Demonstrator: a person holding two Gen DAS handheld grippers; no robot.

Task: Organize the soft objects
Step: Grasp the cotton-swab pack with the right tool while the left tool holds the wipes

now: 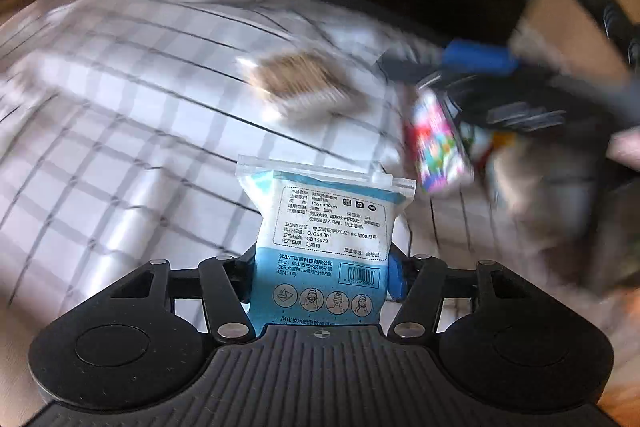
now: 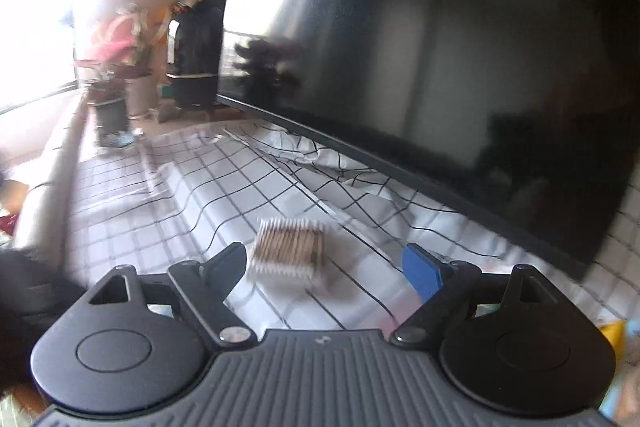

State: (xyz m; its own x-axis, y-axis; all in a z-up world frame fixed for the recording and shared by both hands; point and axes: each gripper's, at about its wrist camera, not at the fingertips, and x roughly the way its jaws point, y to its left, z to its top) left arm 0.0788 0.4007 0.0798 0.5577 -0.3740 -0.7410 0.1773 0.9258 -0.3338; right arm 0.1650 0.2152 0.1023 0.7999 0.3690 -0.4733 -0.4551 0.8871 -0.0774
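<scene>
The desk (image 2: 256,187) wears a checked cloth (image 1: 120,131), rumpled near the dark screen (image 2: 440,67) behind it. Both views are blurred, so motion looks quick.

The step in hand seems to be carrying the pad pack (image 1: 324,227) while the other gripper goes for the swab pack (image 2: 290,247). To do it well, I judge the right gripper (image 2: 326,267) should slow down, centre the swabs between its jaws, come down until the tips reach the cloth, and close gently, since the soft wrapper can slip or crush.

The left gripper (image 1: 322,267) has its jaws clamped on the pad pack's lower half; the pack stands upright between them, zip end outward.

The right gripper's jaws stand wide apart and hold nothing. The swab pack lies flat on the cloth just ahead, nearer the left jaw, not touching either.

A colourful packet (image 1: 438,147) hangs near the right gripper in the left view; what holds it I cannot tell.
</scene>
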